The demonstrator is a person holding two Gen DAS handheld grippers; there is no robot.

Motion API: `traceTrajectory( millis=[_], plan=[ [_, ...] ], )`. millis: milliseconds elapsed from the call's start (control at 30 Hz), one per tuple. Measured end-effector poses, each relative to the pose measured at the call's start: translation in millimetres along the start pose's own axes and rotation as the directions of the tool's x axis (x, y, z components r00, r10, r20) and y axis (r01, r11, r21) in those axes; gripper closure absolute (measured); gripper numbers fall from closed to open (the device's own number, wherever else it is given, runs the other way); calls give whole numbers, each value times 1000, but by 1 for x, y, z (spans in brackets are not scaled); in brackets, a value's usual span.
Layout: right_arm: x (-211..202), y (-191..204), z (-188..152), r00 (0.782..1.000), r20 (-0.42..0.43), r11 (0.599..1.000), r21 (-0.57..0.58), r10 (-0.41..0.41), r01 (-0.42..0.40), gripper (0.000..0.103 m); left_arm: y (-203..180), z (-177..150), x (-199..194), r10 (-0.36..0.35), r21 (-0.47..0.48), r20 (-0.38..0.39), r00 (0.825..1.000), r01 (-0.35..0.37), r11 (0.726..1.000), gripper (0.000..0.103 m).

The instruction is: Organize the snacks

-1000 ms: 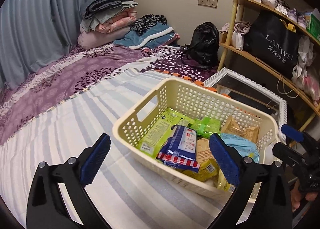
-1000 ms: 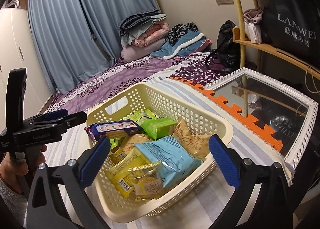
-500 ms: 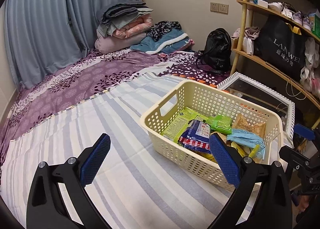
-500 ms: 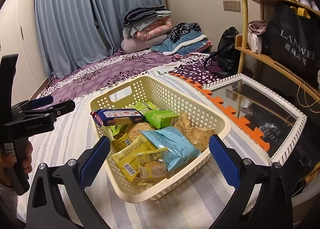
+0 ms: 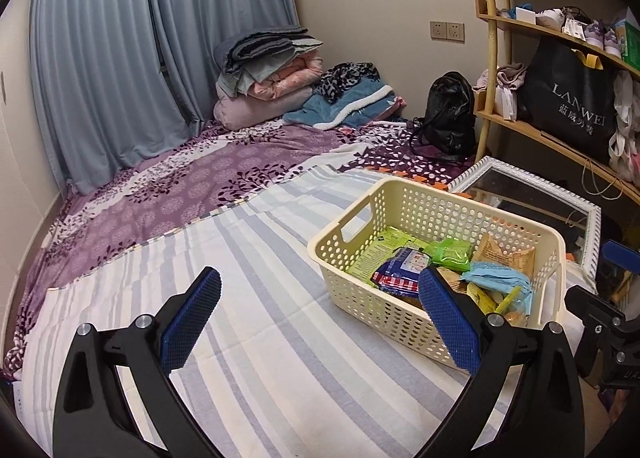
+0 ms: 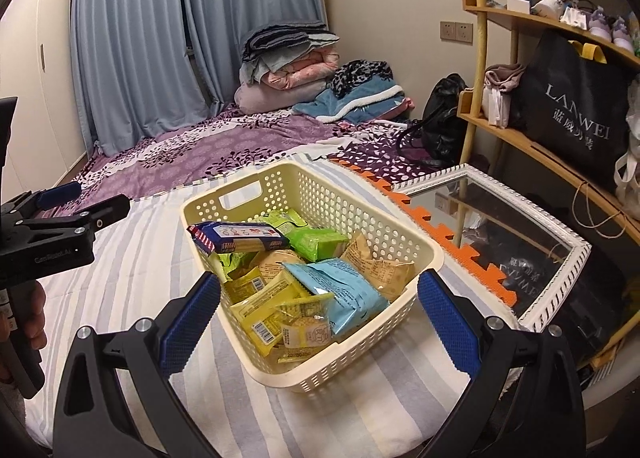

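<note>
A cream perforated basket (image 6: 360,214) (image 5: 404,202) sits on the striped sheet, filled with several snack packs. On top lie a dark blue pack (image 6: 240,237) (image 5: 400,268), a green pack (image 6: 320,241) (image 5: 450,250), a light blue bag (image 6: 340,284) (image 5: 496,278) and yellow packs (image 6: 264,308). My right gripper (image 6: 319,320) hangs open just before the basket's near corner, holding nothing. My left gripper (image 5: 320,318) is open and empty over the sheet, left of the basket. Each gripper shows at the edge of the other's view: the left gripper (image 6: 60,214), the right gripper (image 5: 608,310).
A white-framed mirror (image 6: 496,218) lies flat right of the basket beside orange foam edging (image 6: 448,234). A wooden shelf (image 6: 520,138) holds a black bag (image 6: 572,106). Folded bedding (image 6: 296,62) and a black backpack (image 6: 440,122) lie at the back. A hand (image 6: 24,322) holds the left gripper.
Both grippers have drawn back and up from the basket, so it looks smaller and farther off. The left one has swung away to the left. Both stay open.
</note>
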State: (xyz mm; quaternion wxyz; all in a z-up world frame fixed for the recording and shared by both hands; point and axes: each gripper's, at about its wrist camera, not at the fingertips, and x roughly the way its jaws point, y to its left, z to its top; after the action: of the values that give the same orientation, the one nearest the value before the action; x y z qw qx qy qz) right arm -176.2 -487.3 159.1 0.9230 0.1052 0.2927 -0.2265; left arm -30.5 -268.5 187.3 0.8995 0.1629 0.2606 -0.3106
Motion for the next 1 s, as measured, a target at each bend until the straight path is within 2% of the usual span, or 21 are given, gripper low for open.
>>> traceTrajectory(
  millis=[100,233,533,1000],
  plan=[
    [-4,1,-1,1000,4,1000,-5,0,0,5,-9,0,-7,67,52,23,997,-69,996,3],
    [-7,0,-1,1000,12,1000,-6,-1,2,5,-19,-2,-15,98,99,36,994,-102,990,3],
    [-11,-2,-4,1000,10,1000,-17,-7,7,5,-26,-1,-27,116,109,44,992,-120,987,3],
    [-8,0,-8,1000,5,999,-45,-8,8,5,-35,-5,-24,101,138,26,995,-103,985,3]
  ],
)
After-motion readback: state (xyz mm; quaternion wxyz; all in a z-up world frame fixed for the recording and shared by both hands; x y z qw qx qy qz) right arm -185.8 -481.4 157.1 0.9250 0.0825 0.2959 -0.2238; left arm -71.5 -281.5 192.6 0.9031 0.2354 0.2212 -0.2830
